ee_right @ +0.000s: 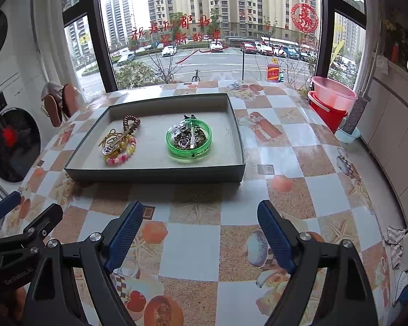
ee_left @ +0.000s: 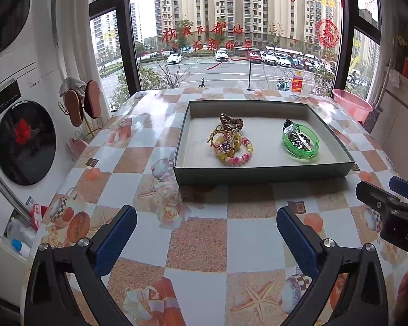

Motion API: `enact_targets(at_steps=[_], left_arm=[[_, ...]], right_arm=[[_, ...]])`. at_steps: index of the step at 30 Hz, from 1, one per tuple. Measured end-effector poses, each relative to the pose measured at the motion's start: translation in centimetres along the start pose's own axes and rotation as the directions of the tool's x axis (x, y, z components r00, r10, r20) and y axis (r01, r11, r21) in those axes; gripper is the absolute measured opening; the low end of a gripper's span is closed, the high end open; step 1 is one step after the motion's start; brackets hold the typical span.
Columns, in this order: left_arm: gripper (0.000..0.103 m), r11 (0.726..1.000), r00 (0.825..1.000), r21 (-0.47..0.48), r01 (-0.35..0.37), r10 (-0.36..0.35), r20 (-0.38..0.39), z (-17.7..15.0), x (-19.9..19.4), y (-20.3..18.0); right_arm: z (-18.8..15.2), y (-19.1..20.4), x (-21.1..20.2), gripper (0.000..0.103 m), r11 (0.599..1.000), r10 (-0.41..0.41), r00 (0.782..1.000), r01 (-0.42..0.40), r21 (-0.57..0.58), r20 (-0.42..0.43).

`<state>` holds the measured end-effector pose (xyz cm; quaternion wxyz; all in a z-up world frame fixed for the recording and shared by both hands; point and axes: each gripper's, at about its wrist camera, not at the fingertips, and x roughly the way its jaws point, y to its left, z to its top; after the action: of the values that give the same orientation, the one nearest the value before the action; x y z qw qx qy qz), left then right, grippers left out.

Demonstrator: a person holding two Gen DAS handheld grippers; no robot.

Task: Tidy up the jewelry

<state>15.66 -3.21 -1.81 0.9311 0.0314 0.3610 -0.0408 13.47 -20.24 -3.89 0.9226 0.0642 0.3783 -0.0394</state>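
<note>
1. Nearest us, our left gripper (ee_left: pixel 206 235) and right gripper (ee_right: pixel 200 232) both hang wide apart and hold nothing, above the table (ee_left: pixel 198 244) with its checkered cloth.
2. Beyond them sits a shallow tray (ee_right: pixel 155 175), with bare cloth between it and us.
3. Inside it we see a tangle of beaded bracelets (ee_left: pixel 231 142) at left and a green bangle (ee_left: pixel 300 142) holding darker pieces at right, well apart.
4. A washer (ee_left: pixel 24 146) stands left, pink basins (ee_right: pixel 333 93) right.
5. Farthest, a window (ee_left: pixel 231 27) shows parked cars and towers.
</note>
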Motion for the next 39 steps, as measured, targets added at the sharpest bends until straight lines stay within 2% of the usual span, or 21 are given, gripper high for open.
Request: enact_targets(at_steps=[39], left_arm=[[0.103,1.000,1.000,-0.005,0.000,0.000,0.002,0.08,-0.11,0.32]], right_arm=[[0.14,0.15,-0.16,0.088,1.000,0.004,1.000,-0.004,0.003,-0.002]])
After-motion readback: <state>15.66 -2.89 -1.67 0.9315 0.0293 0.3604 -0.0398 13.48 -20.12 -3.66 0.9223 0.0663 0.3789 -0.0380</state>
